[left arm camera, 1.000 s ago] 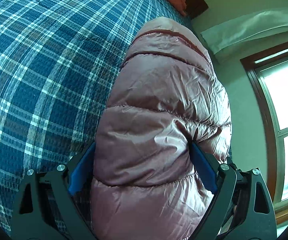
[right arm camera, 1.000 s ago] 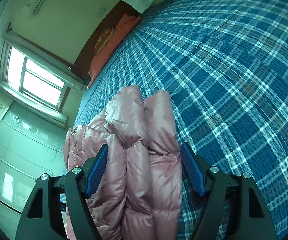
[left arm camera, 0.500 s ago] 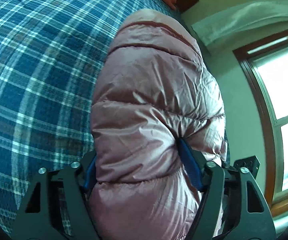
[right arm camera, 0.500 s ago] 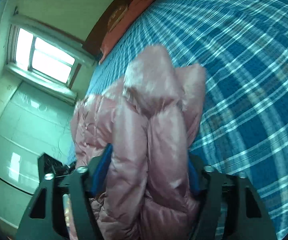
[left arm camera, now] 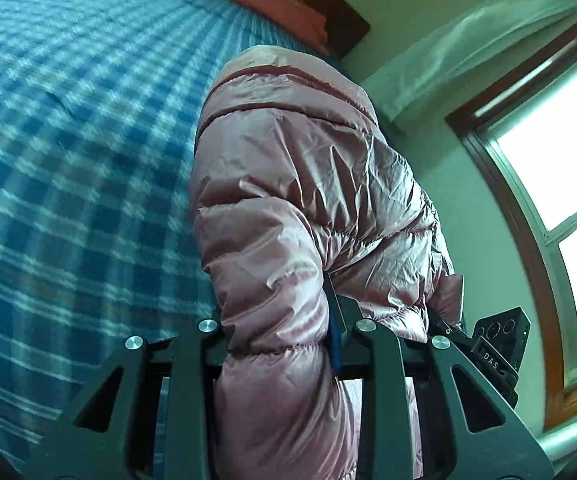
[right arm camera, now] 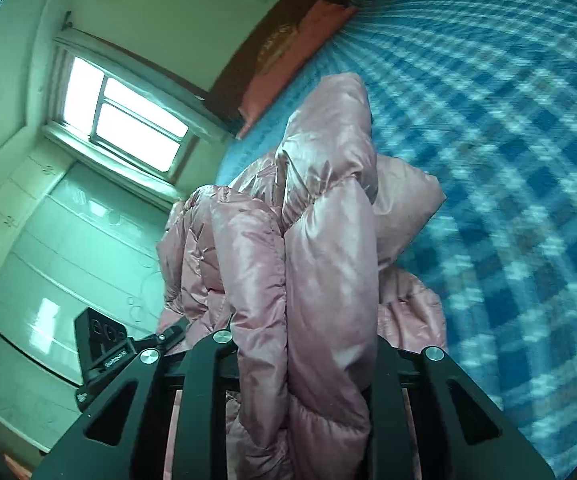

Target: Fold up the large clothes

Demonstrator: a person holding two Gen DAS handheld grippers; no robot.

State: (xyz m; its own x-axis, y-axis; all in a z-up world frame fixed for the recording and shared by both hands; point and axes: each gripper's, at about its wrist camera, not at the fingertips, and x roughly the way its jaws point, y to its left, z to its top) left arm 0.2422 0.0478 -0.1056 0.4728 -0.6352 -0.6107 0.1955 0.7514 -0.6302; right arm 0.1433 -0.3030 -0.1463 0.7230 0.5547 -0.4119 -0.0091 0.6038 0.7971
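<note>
Both hand-held grippers, left (left arm camera: pixel 280 332) and right (right arm camera: pixel 304 344), are clamped on thick bunches of the pink puffer jacket (left arm camera: pixel 308 200), held above the plaid bed (left arm camera: pixel 68 160). Folding seems barely begun; motion blur obscures the drape.

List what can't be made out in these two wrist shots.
- Left wrist view: left claw fingertips, buried in the pink jacket.
- Right wrist view: right claw fingertips, covered by the jacket.
- Both views: the jacket's lower part, cut off by the bottom edge; its overall shape and fold state can't be read.
- Both views: bedspread pattern smeared by motion blur.
- Bed ahead, hidden behind the jacket.
</note>
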